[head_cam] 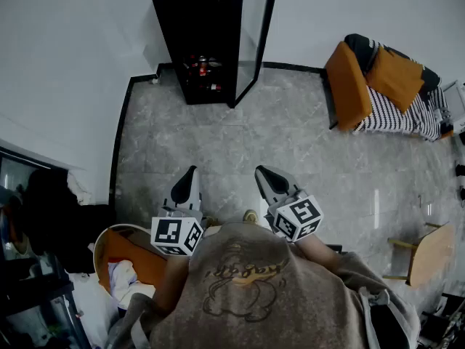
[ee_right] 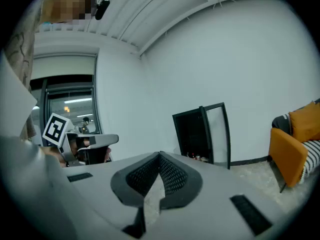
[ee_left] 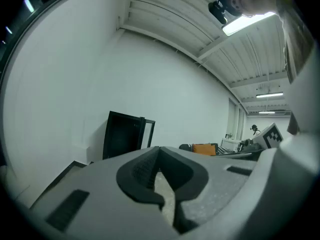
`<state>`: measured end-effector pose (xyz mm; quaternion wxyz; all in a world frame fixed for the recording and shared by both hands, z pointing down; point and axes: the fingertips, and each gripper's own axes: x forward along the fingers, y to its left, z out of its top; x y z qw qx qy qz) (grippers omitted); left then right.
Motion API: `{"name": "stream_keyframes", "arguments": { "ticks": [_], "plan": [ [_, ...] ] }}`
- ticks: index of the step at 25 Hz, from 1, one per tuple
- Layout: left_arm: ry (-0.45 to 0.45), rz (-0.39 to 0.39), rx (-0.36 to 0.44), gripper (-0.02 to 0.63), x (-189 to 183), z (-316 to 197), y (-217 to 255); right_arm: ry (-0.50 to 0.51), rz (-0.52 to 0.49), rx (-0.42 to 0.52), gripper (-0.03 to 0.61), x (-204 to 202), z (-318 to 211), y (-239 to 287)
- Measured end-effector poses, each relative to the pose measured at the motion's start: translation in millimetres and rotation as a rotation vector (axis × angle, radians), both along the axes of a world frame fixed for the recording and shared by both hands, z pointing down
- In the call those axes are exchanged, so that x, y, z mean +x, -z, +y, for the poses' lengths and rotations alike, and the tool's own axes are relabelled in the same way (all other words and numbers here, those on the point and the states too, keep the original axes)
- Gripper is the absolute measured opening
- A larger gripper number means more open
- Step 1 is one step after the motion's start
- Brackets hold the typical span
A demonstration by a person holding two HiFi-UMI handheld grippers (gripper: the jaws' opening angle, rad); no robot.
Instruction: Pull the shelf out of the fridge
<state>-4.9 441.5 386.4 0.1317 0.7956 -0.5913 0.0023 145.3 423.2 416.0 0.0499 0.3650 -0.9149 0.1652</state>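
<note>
The grey stone floor (head_cam: 290, 158) takes up most of the head view. It is bounded on the left by a black skirting line (head_cam: 120, 137) under the white wall (head_cam: 65, 64) and at the back by the same skirting. An open stretch of tile runs from the person straight up to the one black fridge (head_cam: 196, 20). The fridge stands against the back wall, and its single glass door (head_cam: 254, 38) is swung out to the right, its edge reaching over the floor. The shelf is inside the dark cabinet and cannot be made out. Only a few small red items (head_cam: 202, 67) show low in the fridge. To the right, well apart from the fridge, is one orange sofa (head_cam: 347, 86) with a striped cover. One wooden chair (head_cam: 430, 257) is at the lower right, and one round orange seat (head_cam: 134, 260) is at the lower left. The two grippers are held near the person's chest, far from the fridge. The left gripper (head_cam: 192, 173) and the right gripper (head_cam: 260, 171) both have their jaws closed tip to tip with nothing between them.
</note>
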Motion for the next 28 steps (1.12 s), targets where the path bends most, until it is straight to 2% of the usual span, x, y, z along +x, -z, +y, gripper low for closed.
{"name": "stream_keyframes", "arguments": {
  "ticks": [7,13,18,28],
  "plan": [
    [-0.014,-0.011,-0.013,0.005,-18.8,-4.1,-3.5,0.011,-0.058,-0.012,0.021,-18.1,-10.8,4.7],
    [-0.063,-0.034,-0.013,0.006,-49.8,-13.9,-8.4,-0.039,-0.065,-0.039,0.021,-40.7,-20.7,-3.4],
    [-0.134,0.053,0.038,0.005,-68.1,-15.6,-9.6,-0.081,-0.088,-0.035,0.021,-55.1,-19.2,-5.3],
    [-0.155,0.026,0.065,0.005,-81.0,-60.5,-15.2,-0.123,-0.071,-0.008,0.021,-61.7,-62.9,-13.9]
  ]
}}
